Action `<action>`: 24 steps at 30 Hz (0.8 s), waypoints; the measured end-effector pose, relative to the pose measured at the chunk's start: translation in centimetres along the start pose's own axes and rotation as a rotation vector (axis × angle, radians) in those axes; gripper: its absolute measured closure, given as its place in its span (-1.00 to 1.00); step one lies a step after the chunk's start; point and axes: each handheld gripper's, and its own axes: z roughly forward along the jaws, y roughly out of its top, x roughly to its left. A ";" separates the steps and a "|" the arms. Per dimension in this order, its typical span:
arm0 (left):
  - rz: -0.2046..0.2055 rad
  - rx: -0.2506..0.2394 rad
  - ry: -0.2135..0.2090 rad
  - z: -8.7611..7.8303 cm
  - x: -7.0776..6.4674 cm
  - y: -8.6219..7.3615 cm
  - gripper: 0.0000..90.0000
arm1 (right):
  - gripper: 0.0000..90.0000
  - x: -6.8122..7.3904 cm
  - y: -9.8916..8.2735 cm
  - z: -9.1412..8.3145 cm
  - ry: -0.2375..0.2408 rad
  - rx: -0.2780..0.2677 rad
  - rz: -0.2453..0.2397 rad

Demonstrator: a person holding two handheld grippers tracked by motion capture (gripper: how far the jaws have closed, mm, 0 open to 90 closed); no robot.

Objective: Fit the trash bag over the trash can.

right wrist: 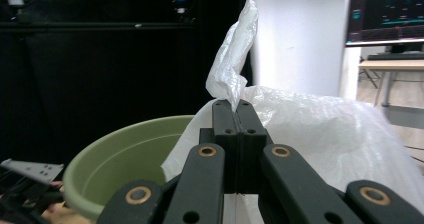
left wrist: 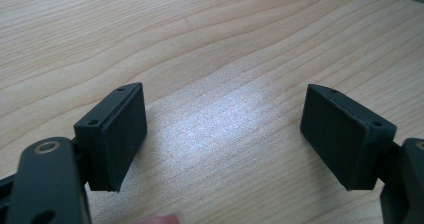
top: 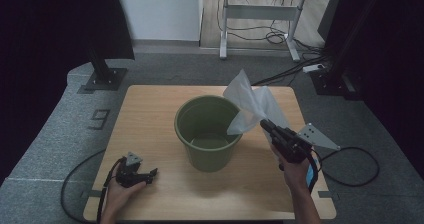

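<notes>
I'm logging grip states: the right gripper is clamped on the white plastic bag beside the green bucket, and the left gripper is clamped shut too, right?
Not quite. The left gripper is open, jaws wide apart over bare table, as the left gripper view shows. The rest holds.

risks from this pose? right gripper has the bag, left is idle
1. The right gripper pinches only a thin fold of the white plastic bag; it could slip free.
2. The bag's lower edge drapes on the green bucket rim, and the open left gripper isn't steadying the bucket, so a snag might tip it.
</notes>
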 end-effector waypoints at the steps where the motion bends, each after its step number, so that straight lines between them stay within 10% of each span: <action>1: 0.000 0.000 0.000 0.0 0.0 0.0 -0.59 | 0.97 0.2 0.0 0.1 0.007 -0.001 -0.007; 15: 0.000 0.001 -0.001 0.0 0.0 0.0 -0.59 | 0.97 1.8 0.8 -0.1 0.033 -0.028 -0.055; 24: -0.001 0.000 -0.004 0.0 0.0 0.0 -0.59 | 0.97 0.2 2.1 -1.4 -0.015 -0.084 -0.026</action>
